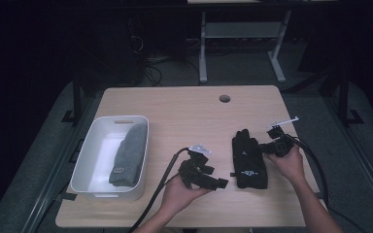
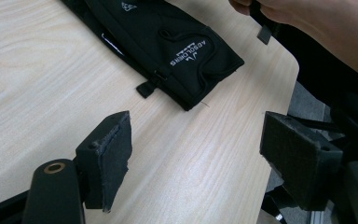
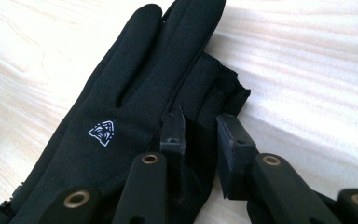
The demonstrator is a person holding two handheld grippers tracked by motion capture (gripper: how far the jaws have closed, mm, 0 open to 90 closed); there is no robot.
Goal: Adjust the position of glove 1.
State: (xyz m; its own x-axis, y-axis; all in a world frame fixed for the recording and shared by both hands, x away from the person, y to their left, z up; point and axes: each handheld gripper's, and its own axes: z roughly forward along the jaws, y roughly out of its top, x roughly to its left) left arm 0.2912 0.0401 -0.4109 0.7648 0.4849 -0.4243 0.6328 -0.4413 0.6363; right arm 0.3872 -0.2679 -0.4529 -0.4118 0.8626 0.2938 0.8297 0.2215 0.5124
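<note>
Black glove (image 1: 248, 160) lay flat on the wooden bench (image 1: 184, 111), right of centre, cuff toward the person. Right hand-held gripper (image 3: 200, 135) sat at the glove's right edge, jaws partly apart with a narrow gap over the fabric, not clamped. Left hand-held gripper (image 2: 196, 154) was wide open above bare bench just left of the glove, holding nothing. White bin (image 1: 90, 160) at the left held a grey folded cloth (image 1: 128, 155).

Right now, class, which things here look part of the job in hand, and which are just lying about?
Probably in the job:
black gloves
right gripper, jaws at the gloves
left gripper, open
white bin
grey cloth inside it

Lying about:
desk frame behind the table
</note>
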